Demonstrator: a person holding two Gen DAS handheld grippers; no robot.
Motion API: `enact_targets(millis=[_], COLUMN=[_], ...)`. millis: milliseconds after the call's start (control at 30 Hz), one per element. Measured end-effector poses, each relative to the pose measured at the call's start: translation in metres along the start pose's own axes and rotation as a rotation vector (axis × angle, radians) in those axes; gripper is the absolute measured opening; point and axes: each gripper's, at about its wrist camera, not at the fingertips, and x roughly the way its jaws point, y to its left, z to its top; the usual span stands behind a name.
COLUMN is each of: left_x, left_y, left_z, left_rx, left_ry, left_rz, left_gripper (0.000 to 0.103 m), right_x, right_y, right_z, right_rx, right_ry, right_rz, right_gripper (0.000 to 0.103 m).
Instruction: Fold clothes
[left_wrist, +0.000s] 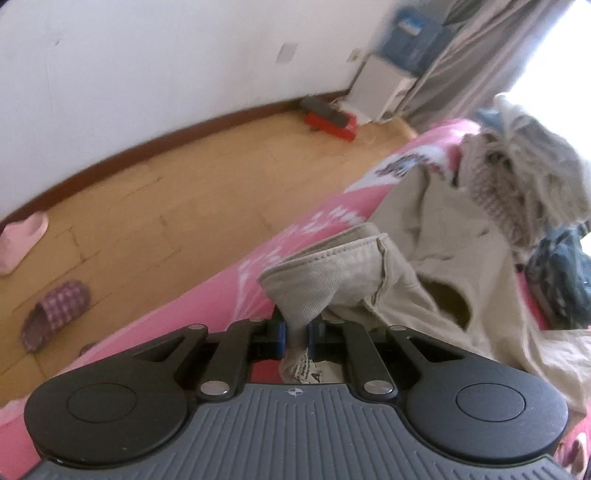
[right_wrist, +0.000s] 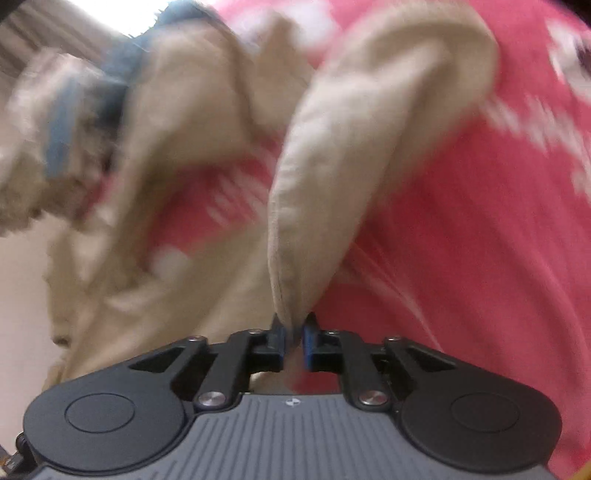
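A beige garment (left_wrist: 424, 251) lies rumpled on the pink bed sheet (left_wrist: 229, 291). My left gripper (left_wrist: 295, 334) is shut on a ribbed hem of the beige garment, which rises from between the blue pads. In the right wrist view my right gripper (right_wrist: 294, 334) is shut on another edge of the beige garment (right_wrist: 332, 166), which stretches up and away over the pink sheet (right_wrist: 461, 258). That view is motion-blurred.
A pile of other clothes (left_wrist: 528, 184) sits on the bed behind the garment, also blurred in the right wrist view (right_wrist: 62, 122). Left of the bed is a wooden floor (left_wrist: 166, 199) with a checked slipper (left_wrist: 55, 314), a pink slipper (left_wrist: 22, 236) and a red box (left_wrist: 330, 120) by the wall.
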Motion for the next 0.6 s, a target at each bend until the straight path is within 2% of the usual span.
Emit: enact_targets(millis=[67, 133, 233, 333, 367, 400, 533, 600], left_x=[0.006, 0.008, 0.005, 0.000, -0.002, -0.004, -0.011, -0.012], left_y=[0.004, 0.005, 0.004, 0.007, 0.007, 0.007, 0.012, 0.016], left_z=[-0.008, -0.014, -0.019, -0.024, -0.025, -0.025, -0.031, -0.036], left_rx=[0.009, 0.034, 0.067, 0.060, 0.060, 0.061, 0.048, 0.040], left_ry=[0.033, 0.037, 0.022, 0.017, 0.014, 0.009, 0.001, 0.004], left_rz=[0.025, 0.033, 0.028, 0.020, 0.019, 0.018, 0.008, 0.004], left_gripper=[0.009, 0.010, 0.010, 0.010, 0.010, 0.010, 0.010, 0.010], right_x=[-0.016, -0.046, -0.093, -0.118, -0.118, -0.111, -0.051, -0.006], right_y=[-0.008, 0.000, 0.036, 0.090, 0.111, 0.135, 0.247, 0.305], right_z=[0.001, 0.002, 0.003, 0.020, 0.028, 0.036, 0.052, 0.051], right_rx=[-0.044, -0.194, -0.502, -0.717, -0.770, -0.818, -1.027, -1.149], right_ry=[0.026, 0.013, -0.018, -0.057, -0.075, -0.094, -0.123, -0.108], right_rz=[0.011, 0.041, 0.099, 0.274, 0.329, 0.376, 0.485, 0.488], right_gripper=[0.037, 0.040, 0.041, 0.047, 0.056, 0.058, 0.058, 0.056])
